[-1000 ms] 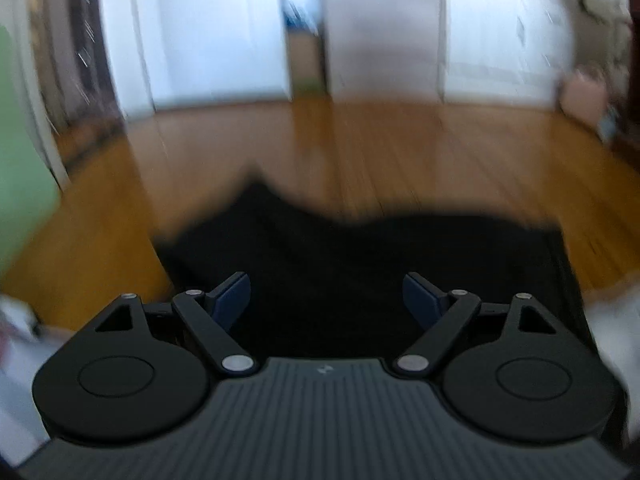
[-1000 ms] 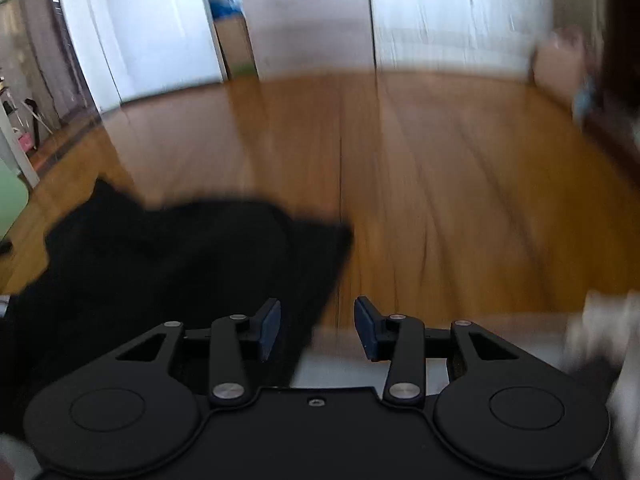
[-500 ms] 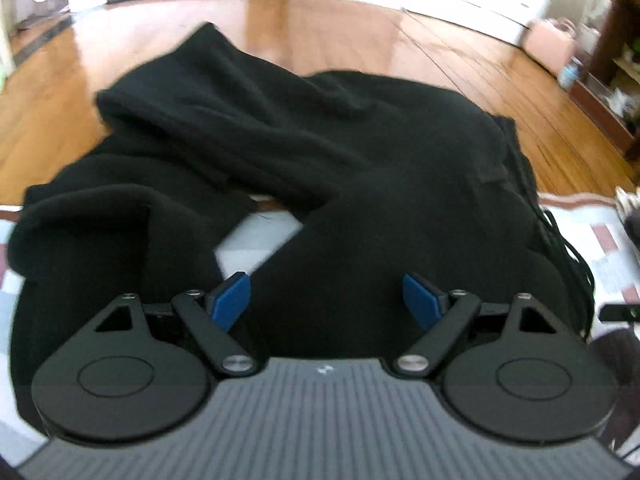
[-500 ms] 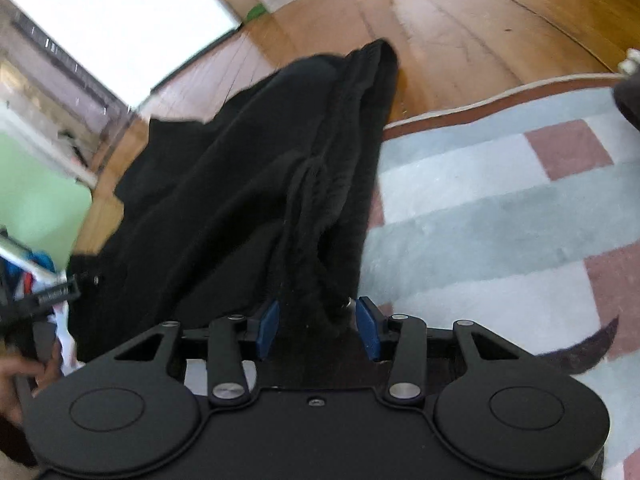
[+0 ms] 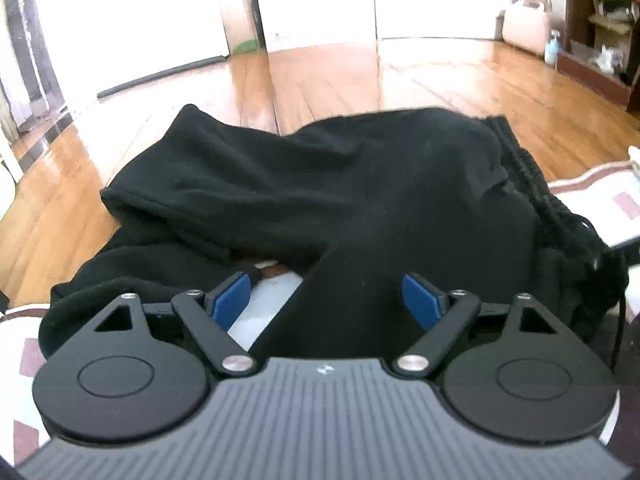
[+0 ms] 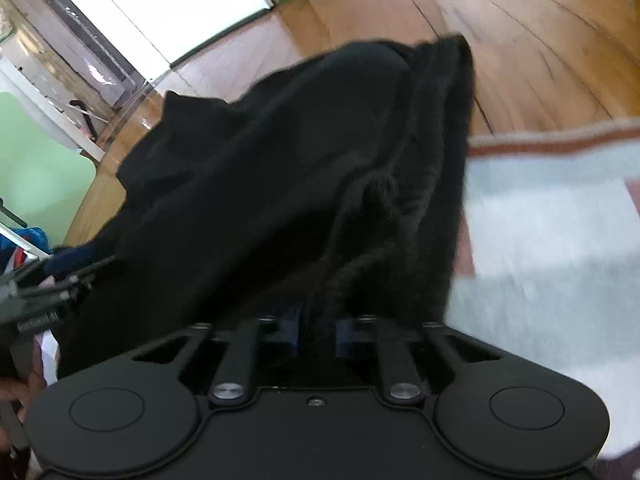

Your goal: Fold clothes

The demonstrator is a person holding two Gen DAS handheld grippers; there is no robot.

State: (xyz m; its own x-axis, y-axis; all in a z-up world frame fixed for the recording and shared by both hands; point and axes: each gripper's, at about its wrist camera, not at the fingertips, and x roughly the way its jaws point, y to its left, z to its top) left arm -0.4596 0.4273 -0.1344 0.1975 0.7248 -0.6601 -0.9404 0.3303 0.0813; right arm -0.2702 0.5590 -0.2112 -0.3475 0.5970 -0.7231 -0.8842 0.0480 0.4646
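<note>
Closing on the black garment (image 6: 280,184), the right gripper (image 6: 317,330) pinches blurred waistband folds; left gripper (image 5: 325,300) spread.

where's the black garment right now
The black garment lies crumpled, half on the patterned rug, half on the wood floor, in both wrist views.

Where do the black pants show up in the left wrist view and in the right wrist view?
Left wrist view: the black pants fill the middle, spread ahead of the open left gripper.
Right wrist view: they run from centre to upper left, their edge between the closing jaws of the right gripper.
Shared landmark: the checked rug, with its brown border, lies to the pants' right in both.
</note>
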